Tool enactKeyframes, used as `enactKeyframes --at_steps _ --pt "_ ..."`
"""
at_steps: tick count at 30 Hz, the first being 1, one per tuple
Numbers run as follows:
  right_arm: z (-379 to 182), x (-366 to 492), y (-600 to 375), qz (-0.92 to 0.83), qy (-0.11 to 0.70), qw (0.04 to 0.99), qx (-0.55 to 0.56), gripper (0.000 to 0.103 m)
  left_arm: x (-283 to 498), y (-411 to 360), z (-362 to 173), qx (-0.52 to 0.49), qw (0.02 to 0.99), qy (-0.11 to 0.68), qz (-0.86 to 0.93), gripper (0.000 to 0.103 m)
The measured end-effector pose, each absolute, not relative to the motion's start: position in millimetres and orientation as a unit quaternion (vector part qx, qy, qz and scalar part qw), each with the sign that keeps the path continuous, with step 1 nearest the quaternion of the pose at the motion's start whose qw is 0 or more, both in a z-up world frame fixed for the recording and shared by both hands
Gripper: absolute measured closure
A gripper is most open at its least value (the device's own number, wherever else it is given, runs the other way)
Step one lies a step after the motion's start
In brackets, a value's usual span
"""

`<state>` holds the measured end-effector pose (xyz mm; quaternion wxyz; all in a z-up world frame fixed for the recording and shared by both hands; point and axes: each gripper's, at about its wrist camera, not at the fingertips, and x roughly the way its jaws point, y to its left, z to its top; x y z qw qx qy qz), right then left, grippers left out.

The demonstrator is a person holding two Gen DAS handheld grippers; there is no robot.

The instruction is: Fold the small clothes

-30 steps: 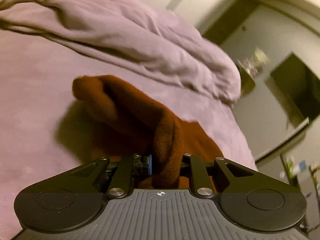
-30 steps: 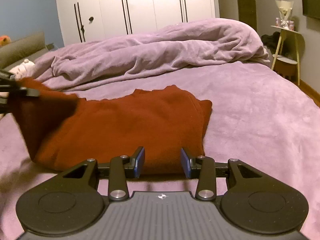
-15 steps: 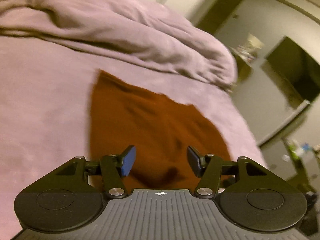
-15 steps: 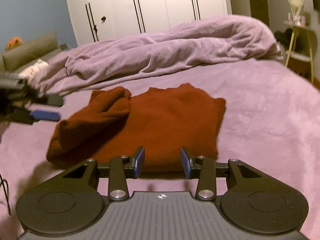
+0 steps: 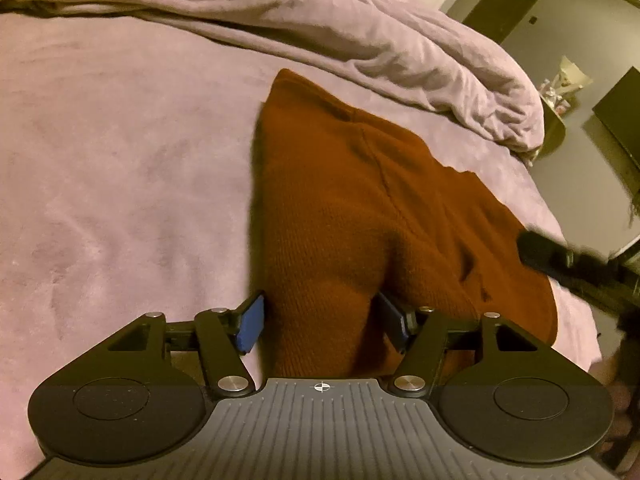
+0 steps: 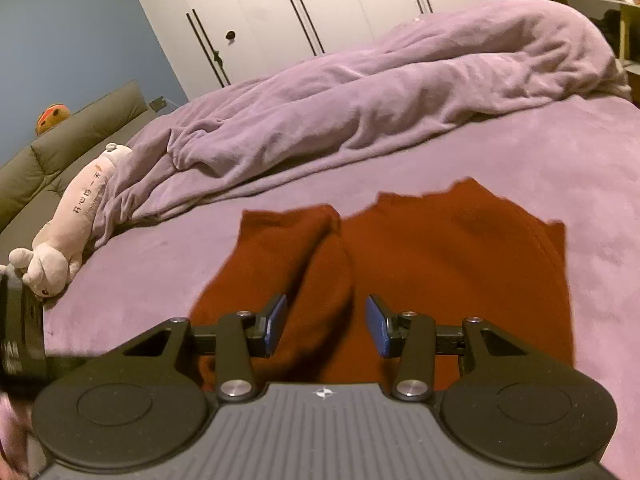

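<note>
A rust-red knit sweater [image 5: 360, 200] lies folded on the purple bed; in the right wrist view [image 6: 440, 264] its sleeve [image 6: 304, 256] is laid over the left side. My left gripper [image 5: 322, 326] is open, its blue pads [image 5: 250, 328] straddling the near folded edge of the sweater. My right gripper [image 6: 326, 326] is open and empty, low over the sweater's near edge above the sleeve. The right gripper's body shows blurred at the right edge of the left wrist view [image 5: 560, 260].
A crumpled purple duvet [image 6: 380, 92] lies across the far side of the bed [image 6: 580, 184]. A white plush toy [image 6: 72, 216] lies at the left by a grey headboard [image 6: 72, 128]. White wardrobes [image 6: 320, 4] stand behind. A side table [image 5: 560, 92] stands beyond the bed.
My left gripper let go of the sleeve, which now lies across the sweater, and drew back to its near edge. My right gripper moved in closer over the sweater.
</note>
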<state>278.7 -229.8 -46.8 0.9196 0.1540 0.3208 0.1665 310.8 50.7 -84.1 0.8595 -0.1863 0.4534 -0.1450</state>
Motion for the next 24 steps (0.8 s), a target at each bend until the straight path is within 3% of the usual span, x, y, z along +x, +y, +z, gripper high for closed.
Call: enactKeyframes --at_steps 8,11,17,24 --pt "-84.3 341.9 -184.2 0.202 0.431 0.852 0.217 0.06 307.0 52.1 -86.0 -0.19 0.855 0.458 -0.152 0.035" --pt "-86.9 342.8 -171.3 0.198 0.415 0.868 0.187 0.091 302.0 50.7 -81.3 -0.173 0.859 0.458 -0.15 0.035" --pt "-61.2 316.5 -191.6 0.155 0.362 0.91 0.13 0.093 289.1 63.5 -44.4 -0.146 0.897 0.406 -0.098 0.034" --pt "-83.7 321.4 -198.7 0.151 0.402 0.895 0.123 0.089 312.4 53.5 -73.4 -0.171 0.873 0.446 -0.098 0.035"
